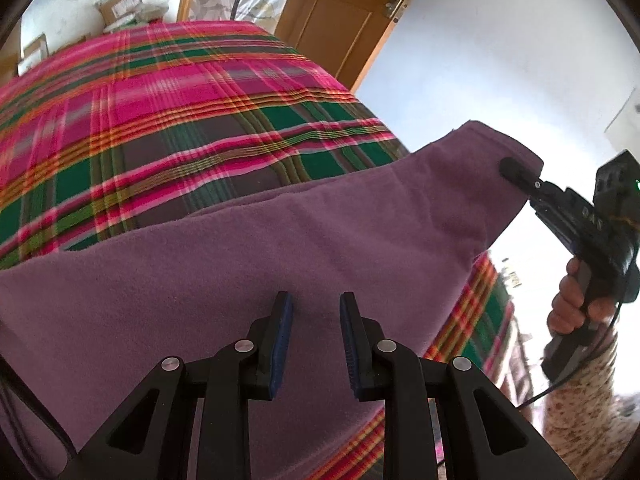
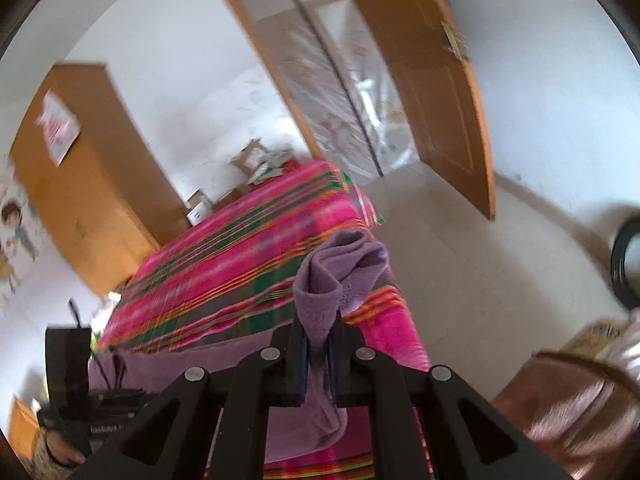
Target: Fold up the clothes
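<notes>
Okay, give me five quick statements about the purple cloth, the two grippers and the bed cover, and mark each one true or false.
1. The right gripper is shut on the purple cloth. True.
2. The left gripper is clamped on the cloth. False: its fingers stand apart with nothing between them, above the cloth.
3. The bed cover is plain white. False: it is a pink, green and orange plaid.
4. The corner of the cloth held by the right gripper is lifted off the bed. True.
5. The wooden door beyond the bed is shut. False: it stands open.
</notes>
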The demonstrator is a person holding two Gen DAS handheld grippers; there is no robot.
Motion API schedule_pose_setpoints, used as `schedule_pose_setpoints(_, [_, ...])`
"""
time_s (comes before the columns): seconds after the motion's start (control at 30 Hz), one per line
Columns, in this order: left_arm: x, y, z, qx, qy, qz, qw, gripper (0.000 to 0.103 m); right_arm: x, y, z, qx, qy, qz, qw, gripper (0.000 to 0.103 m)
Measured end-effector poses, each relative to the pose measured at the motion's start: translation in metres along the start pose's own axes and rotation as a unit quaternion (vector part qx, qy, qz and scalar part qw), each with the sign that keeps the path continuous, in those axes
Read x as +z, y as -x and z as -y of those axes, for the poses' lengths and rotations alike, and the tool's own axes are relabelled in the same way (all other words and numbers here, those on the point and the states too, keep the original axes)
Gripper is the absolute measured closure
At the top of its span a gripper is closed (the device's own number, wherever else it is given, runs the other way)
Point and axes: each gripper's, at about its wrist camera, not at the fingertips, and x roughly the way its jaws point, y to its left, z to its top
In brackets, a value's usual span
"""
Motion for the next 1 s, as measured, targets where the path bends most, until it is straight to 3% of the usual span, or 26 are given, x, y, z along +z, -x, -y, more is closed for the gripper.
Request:
schedule_pose_setpoints(0.2, [0.005,0.006,-0.012,-0.027,0.028,0.005,0.9992,0.078,-0.003,0.0,-0.055,0.004,0.09,0.002,0.996,0.095])
schedule_pose_setpoints(0.73, [0.005,0.001,-0.03,-0.054,0.062,-0.003,0.9966,0.078,-0.052,-0.033,-0.104,0.005,0.19,-0.055,0.98,0.095])
schedule_pose_setpoints(1.0, [0.012,-0.001,-0.037,-0.121,0.106,-0.006,0.9869,0.078,-0.072,-0.041,-0.106,-0.004,0.204,-0.069,0.977,0.094])
